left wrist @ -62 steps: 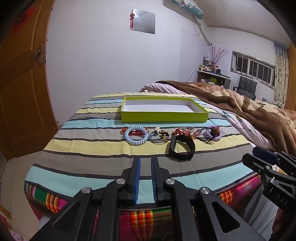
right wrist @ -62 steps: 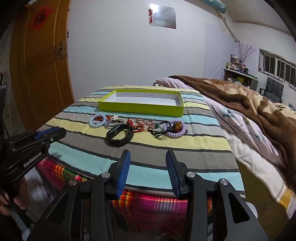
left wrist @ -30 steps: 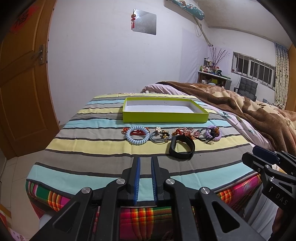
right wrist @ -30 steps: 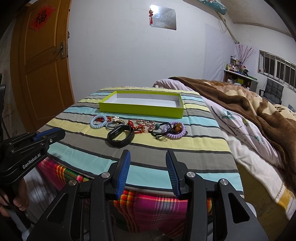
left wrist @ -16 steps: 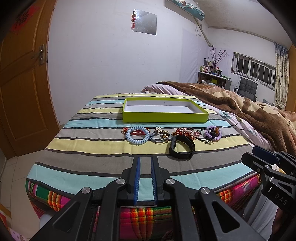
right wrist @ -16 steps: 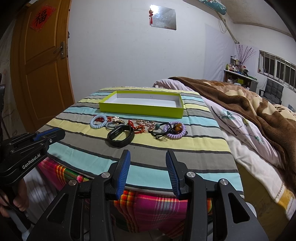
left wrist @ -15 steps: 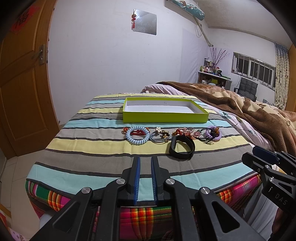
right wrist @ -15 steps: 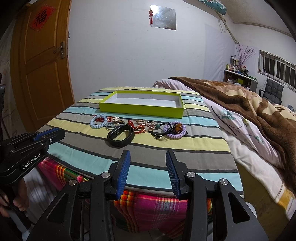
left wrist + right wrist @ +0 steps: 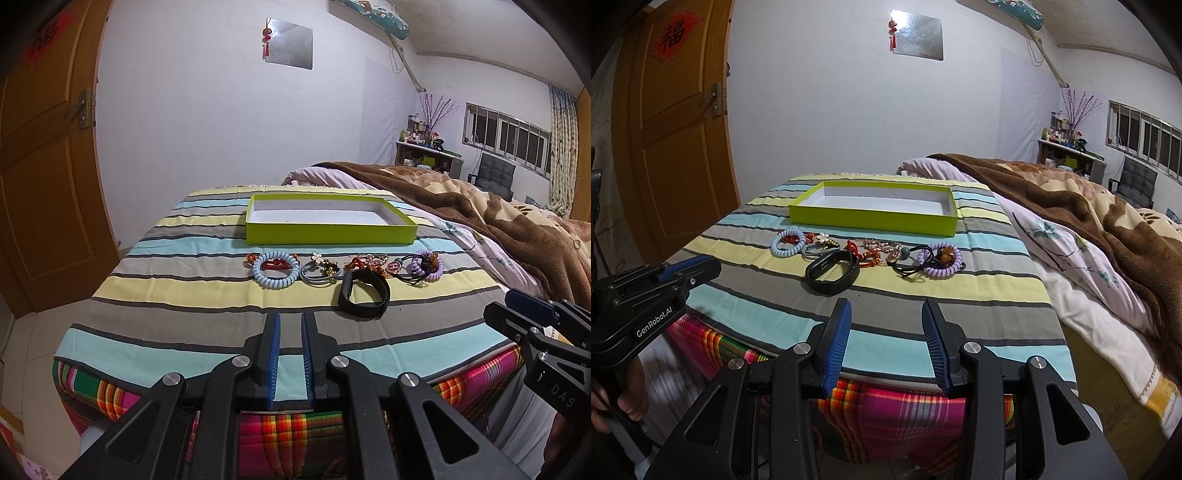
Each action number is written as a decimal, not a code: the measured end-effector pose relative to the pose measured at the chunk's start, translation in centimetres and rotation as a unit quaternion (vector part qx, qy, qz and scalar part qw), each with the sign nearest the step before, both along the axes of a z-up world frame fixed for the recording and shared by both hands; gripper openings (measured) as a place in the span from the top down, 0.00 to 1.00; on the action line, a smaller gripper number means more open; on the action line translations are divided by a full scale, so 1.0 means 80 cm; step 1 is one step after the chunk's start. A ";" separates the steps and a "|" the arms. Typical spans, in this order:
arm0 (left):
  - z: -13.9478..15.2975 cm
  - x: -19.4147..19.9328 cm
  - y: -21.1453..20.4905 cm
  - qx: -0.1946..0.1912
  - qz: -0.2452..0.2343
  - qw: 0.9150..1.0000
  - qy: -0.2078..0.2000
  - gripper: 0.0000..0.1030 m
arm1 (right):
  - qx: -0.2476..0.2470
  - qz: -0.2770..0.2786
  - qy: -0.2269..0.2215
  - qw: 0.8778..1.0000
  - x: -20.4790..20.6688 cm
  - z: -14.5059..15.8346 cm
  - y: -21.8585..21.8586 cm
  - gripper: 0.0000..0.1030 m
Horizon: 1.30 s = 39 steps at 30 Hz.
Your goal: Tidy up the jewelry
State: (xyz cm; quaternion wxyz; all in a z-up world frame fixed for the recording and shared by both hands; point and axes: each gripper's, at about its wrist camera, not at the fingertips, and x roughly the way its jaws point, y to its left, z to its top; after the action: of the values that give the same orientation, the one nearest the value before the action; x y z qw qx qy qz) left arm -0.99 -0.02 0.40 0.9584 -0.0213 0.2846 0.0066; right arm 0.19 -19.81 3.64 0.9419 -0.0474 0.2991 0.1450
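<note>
I've got both grippers held back at the near edge of the table, neither touching anything. L gripper has its blue pads close together w/ only a narrow slot of striped cloth showing between them, nothing pinched; I'd call it nearly closed, not fully pressed. R gripper is spread wide, jaws well apart, holding nothing.

The jewelry sits in a loose row across the cloth, between my grippers and the green tray. From the L wrist cam, left to right: light blue coil bracelet w/ a red piece lying inside its ring, then a grey band w/ a white flower charm, a red/gold cluster, a round "H" charm, and a purple coil bracelet w/ a black cord tangled at it. The black wristband lies nearest to me, just in front of the red cluster, roughly ahead of the R gripper's left finger in the R wrist cam.

Tray is behind the row, near but apart from it, white inside, nothing in it that I can see. Brown blanket covers the bed to the right. Wooden door on the left.
</note>
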 end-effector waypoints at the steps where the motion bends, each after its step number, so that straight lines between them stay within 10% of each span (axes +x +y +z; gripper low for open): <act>1: 0.000 0.000 0.000 0.000 0.000 1.000 0.000 0.90 | 0.000 0.000 0.000 1.000 0.000 0.000 0.000 0.61; 39: -0.014 0.038 0.010 -0.020 -0.001 0.999 0.028 0.90 | 0.000 -0.004 0.021 1.000 0.038 -0.008 -0.005 0.61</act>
State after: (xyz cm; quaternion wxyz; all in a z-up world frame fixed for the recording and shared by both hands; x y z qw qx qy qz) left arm 2.08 0.79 -0.70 0.9494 -0.0401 0.3116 0.0002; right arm 3.23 -20.19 3.00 0.9359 -0.0428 0.3194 0.1424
